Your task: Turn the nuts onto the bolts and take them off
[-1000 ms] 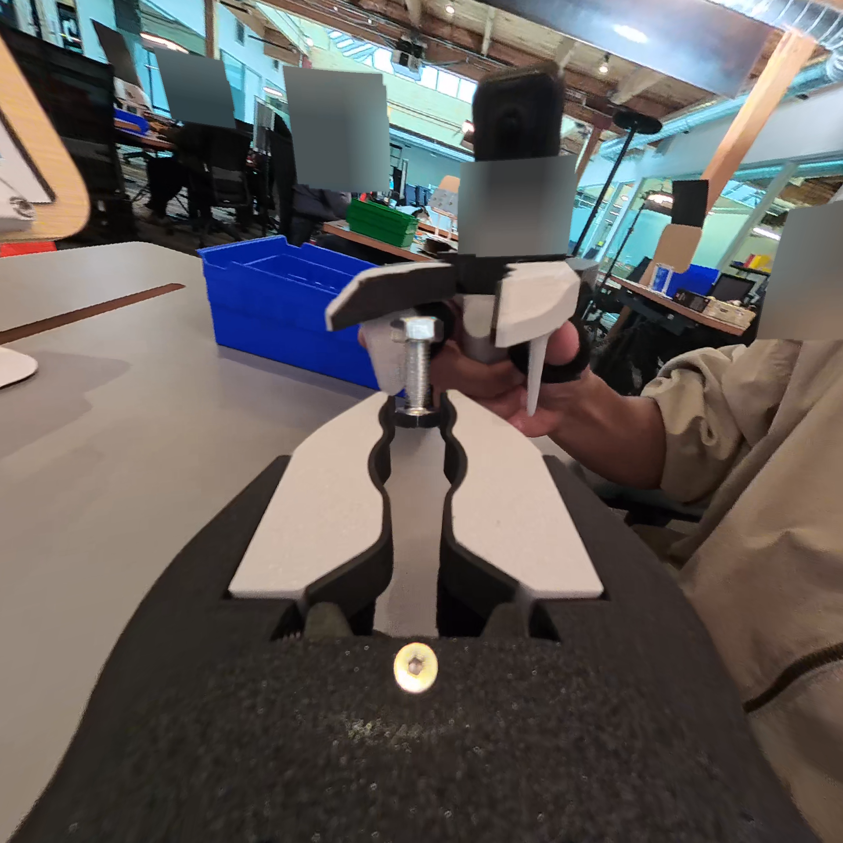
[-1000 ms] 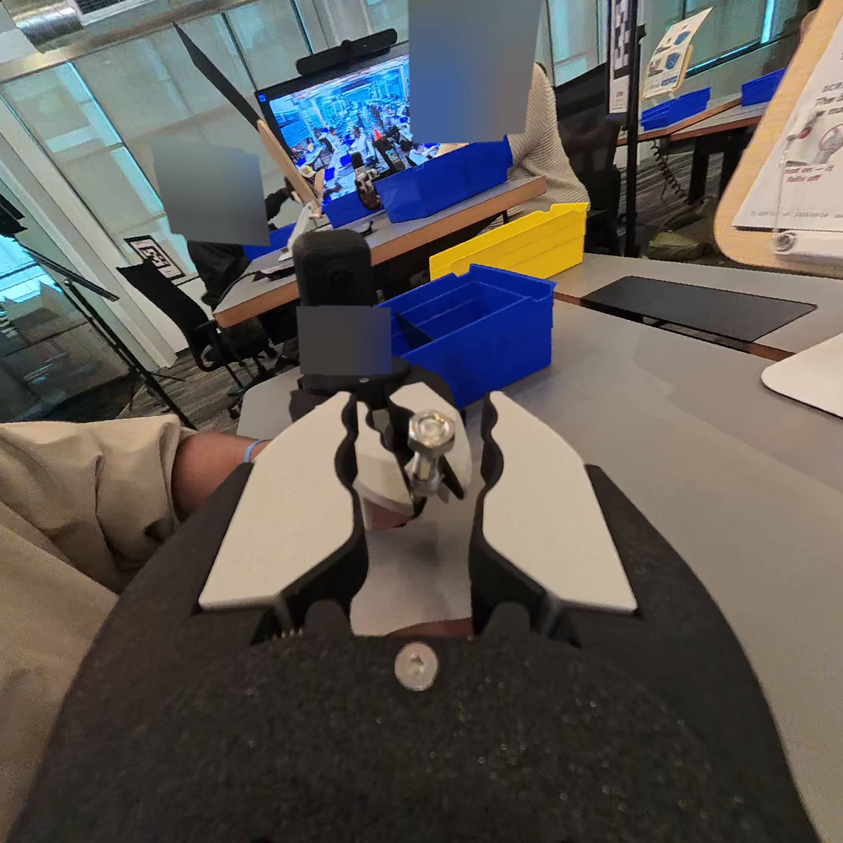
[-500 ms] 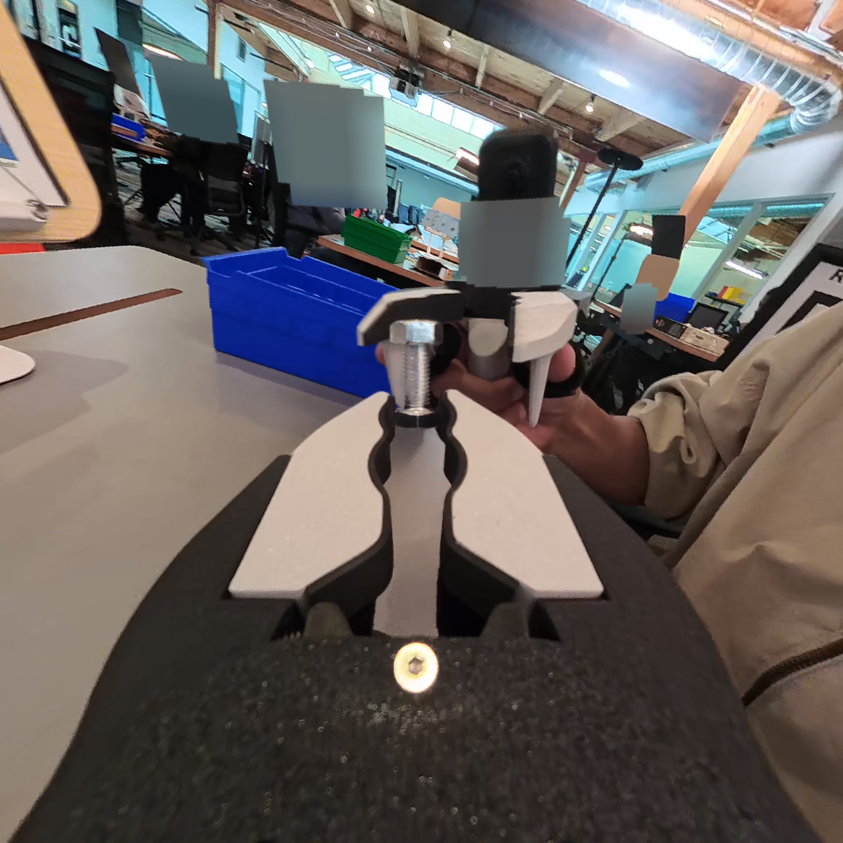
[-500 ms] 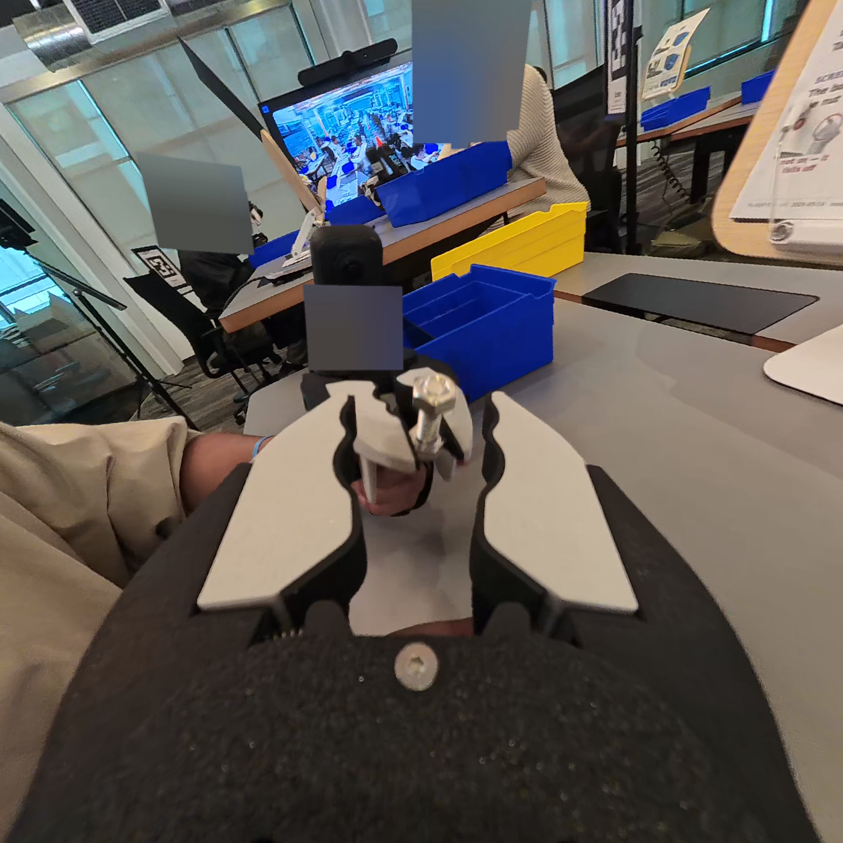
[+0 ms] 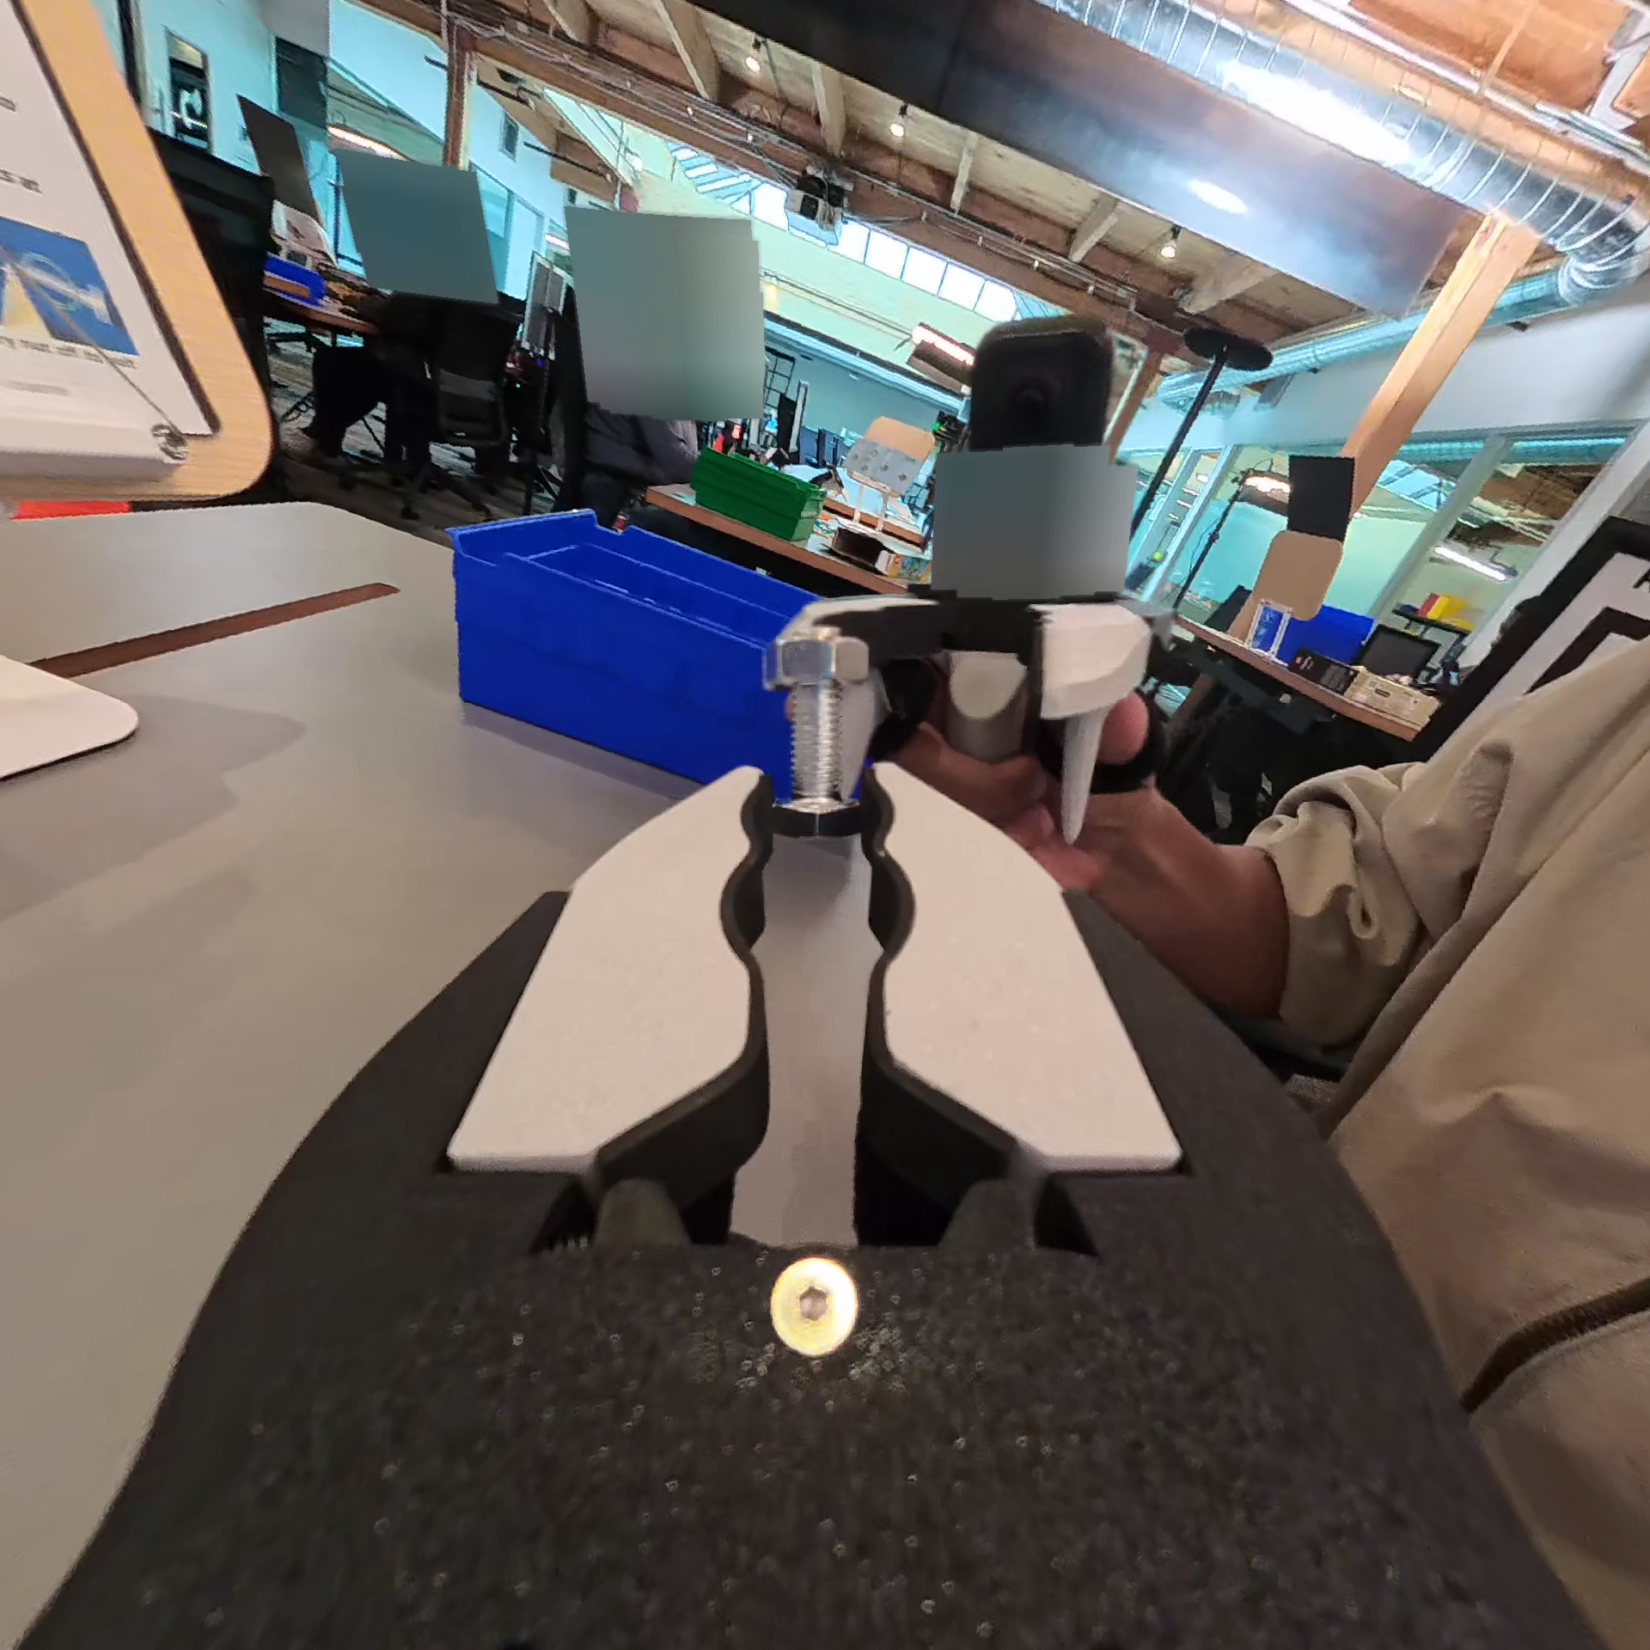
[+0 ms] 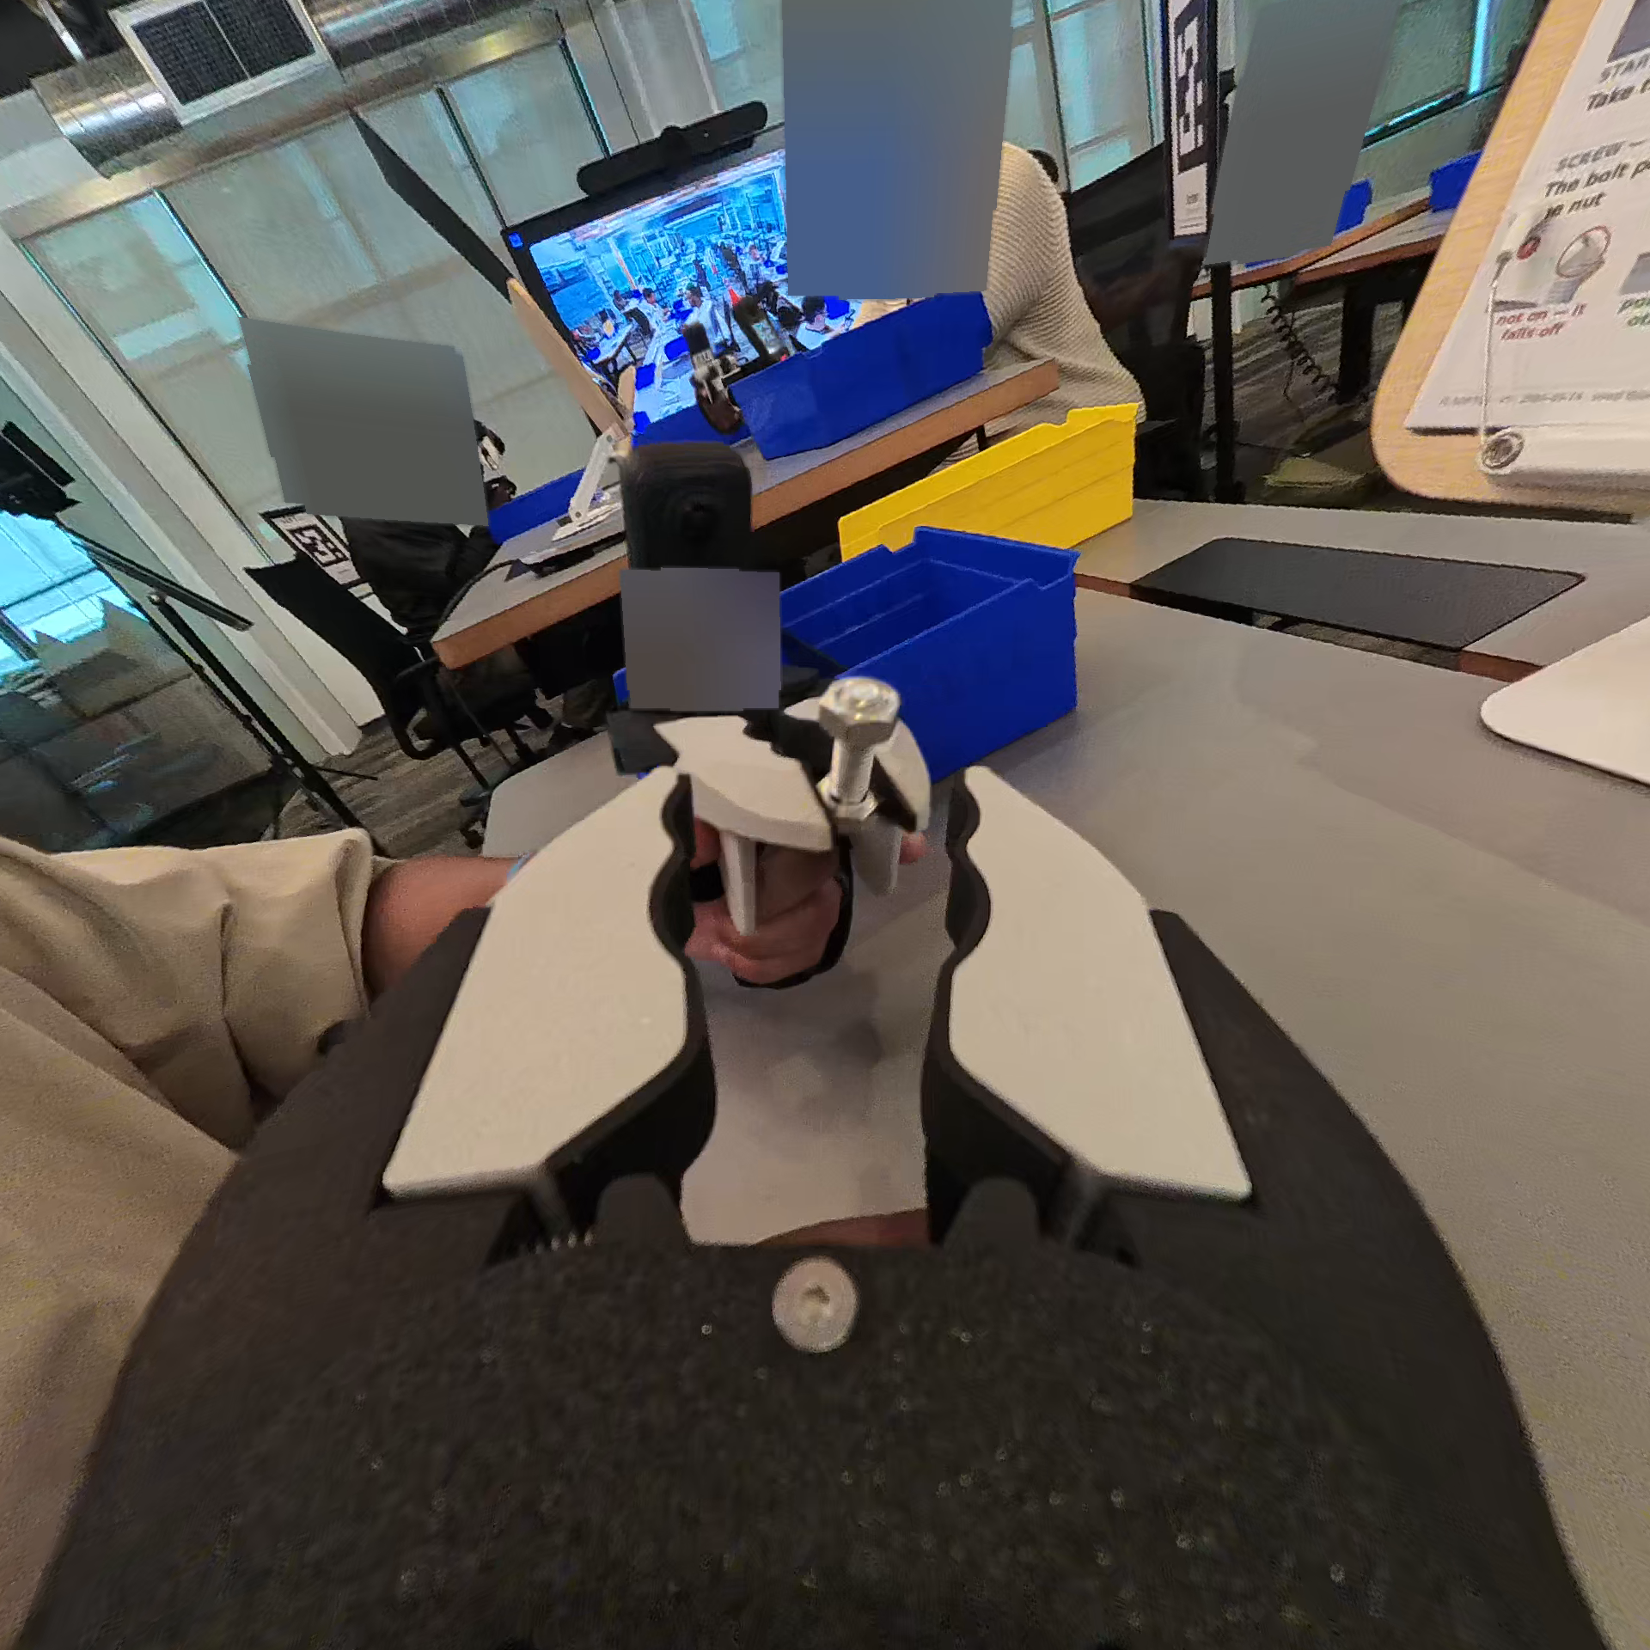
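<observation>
My left gripper (image 5: 814, 799) is shut on a dark hex nut (image 5: 814, 820). A silver bolt (image 5: 817, 714) stands upright in the nut with its hex head on top. My right gripper (image 6: 817, 790) is open and empty, its fingers spread wide. In the right wrist view the bolt (image 6: 857, 745) sits just beyond and between my fingertips, tilted a little to the right. In the left wrist view the right gripper (image 5: 973, 634) faces me, held in a hand, with one fingertip beside the bolt head.
Both grippers hover over a grey table (image 5: 223, 893). A blue bin (image 5: 607, 643) stands behind them, also in the right wrist view (image 6: 964, 643), with a yellow bin (image 6: 991, 487) farther back. A wooden sign board (image 6: 1518, 268) on a white base (image 6: 1571, 714) stands at the side. The person's beige sleeve (image 5: 1473, 893) is close by. Less than 4 cm separates the two grippers' tips.
The right gripper has stayed open and shifted so its finger no longer covers the bolt head. The left gripper still holds the nut with the bolt, and both views have tilted upward.
</observation>
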Demonstrator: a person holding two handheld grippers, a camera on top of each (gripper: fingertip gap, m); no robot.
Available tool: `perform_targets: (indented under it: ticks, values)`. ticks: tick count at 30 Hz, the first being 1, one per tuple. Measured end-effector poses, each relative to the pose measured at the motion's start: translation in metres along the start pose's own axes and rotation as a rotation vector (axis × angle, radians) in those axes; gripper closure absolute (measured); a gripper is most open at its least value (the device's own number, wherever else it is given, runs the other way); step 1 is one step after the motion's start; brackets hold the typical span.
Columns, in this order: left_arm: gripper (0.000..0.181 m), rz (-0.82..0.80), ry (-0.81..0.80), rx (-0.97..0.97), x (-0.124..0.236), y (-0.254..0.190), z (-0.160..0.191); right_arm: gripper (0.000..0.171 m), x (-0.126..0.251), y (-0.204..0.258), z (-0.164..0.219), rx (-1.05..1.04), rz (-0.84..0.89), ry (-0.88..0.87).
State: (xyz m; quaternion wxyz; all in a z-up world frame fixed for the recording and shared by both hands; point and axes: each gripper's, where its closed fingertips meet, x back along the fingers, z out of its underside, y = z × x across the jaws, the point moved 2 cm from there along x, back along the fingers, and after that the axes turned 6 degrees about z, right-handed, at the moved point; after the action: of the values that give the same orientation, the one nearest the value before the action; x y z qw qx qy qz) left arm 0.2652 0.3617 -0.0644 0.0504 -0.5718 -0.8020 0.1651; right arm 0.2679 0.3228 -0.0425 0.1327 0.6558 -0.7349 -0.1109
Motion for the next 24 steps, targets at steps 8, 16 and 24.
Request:
perform_targets:
  ticks: [8, 16, 24]
  values:
    - [0.163, 0.038, 0.058, -0.02, -0.014, -0.012, 0.013, 0.11, -0.021, 0.019, 0.005, 0.01, -0.059, 0.027]
    - [0.163, -0.001, -0.018, 0.002, 0.004, 0.001, -0.006, 0.117, -0.002, 0.008, 0.0, 0.007, -0.015, 0.001]
    - [0.163, 0.038, 0.053, -0.03, -0.011, -0.012, 0.008, 0.109, -0.018, 0.02, 0.001, 0.004, -0.065, 0.027]
